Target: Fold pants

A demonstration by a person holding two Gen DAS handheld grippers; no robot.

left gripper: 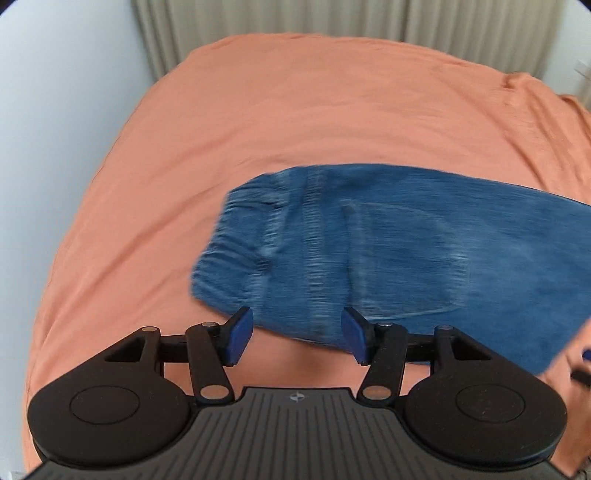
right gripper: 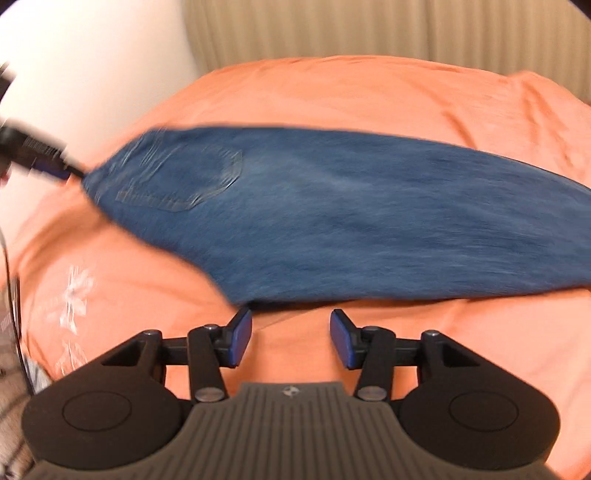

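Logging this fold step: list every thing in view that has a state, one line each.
jeans: lying on the bed, folded lengthwise, back pocket up, held by neither gripper.
left gripper: open, nothing between its pads.
right gripper: open, nothing between its pads.
orange sheet: spread over the bed, lightly wrinkled.
curtain: drawn shut.

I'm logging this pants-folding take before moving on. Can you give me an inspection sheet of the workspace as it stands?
Surface: orange sheet over a bed, lightly wrinkled, with a white print near one edge in the right wrist view.
Job's things: blue jeans lying flat on the sheet, folded lengthwise, back pocket up, waistband at the left.
Clutter: nothing seen.
Grippers: left gripper open, nothing between its fingers, at the jeans' near edge; right gripper open, empty, just short of the jeans.
Cables: dark cable at the left edge of the right wrist view.
Surroundings: pale wall, beige curtain behind the bed.
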